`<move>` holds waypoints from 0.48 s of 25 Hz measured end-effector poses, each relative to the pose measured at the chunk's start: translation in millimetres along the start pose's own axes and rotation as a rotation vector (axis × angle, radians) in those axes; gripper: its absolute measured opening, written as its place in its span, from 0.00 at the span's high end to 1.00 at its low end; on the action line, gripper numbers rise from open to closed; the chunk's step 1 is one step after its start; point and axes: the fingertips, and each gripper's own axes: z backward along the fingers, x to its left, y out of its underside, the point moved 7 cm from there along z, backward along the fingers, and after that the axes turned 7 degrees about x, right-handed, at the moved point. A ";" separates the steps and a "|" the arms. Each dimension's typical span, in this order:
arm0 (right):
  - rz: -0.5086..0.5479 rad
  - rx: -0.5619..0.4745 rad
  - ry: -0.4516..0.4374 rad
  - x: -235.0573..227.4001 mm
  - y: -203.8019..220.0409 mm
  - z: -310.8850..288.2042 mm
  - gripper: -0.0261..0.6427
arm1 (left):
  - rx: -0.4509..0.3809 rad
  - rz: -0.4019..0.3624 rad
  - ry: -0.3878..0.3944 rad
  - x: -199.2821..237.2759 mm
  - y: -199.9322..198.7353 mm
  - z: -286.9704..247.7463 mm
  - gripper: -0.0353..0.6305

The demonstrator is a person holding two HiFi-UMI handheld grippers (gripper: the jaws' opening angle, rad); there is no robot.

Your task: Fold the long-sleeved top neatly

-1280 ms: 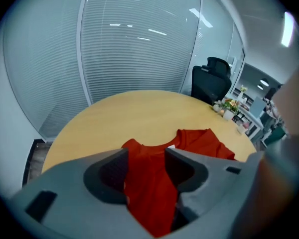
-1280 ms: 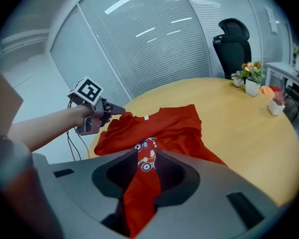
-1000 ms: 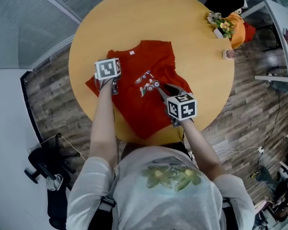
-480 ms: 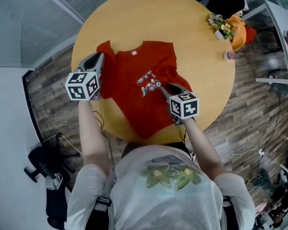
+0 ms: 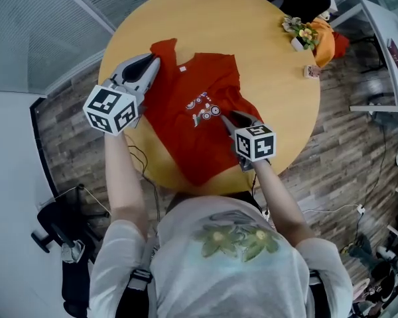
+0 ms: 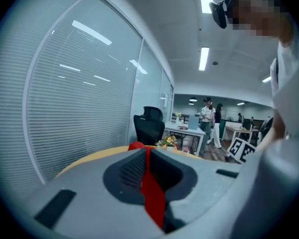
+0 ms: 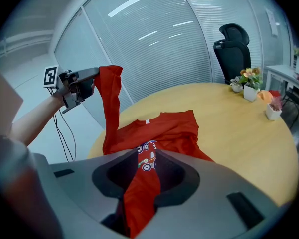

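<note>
A round wooden table (image 5: 265,38) is seen on a plank floor (image 5: 358,144). It is backed by a glass wall with blinds (image 7: 154,34). An office chair (image 7: 232,44) is placed beyond it, and potted flowers (image 5: 304,37) are set near its edge. A red top (image 5: 205,138) is spread on the table, rumpled, with its printed front turned up. One sleeve (image 7: 108,98) is held up off the table, clamped in the left gripper (image 5: 152,63). A fold of the body is pinched tight in the right gripper (image 5: 229,119).
</note>
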 end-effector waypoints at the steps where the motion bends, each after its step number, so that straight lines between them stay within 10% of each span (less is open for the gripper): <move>1: -0.004 -0.004 0.004 -1.2 0.8 2.6 0.78 | 0.003 -0.015 0.034 -6.5 -3.6 -6.8 0.90; 12: -0.073 -0.028 0.044 -28.4 17.1 24.5 0.78 | 0.192 -0.147 0.248 -79.9 10.1 -121.5 0.90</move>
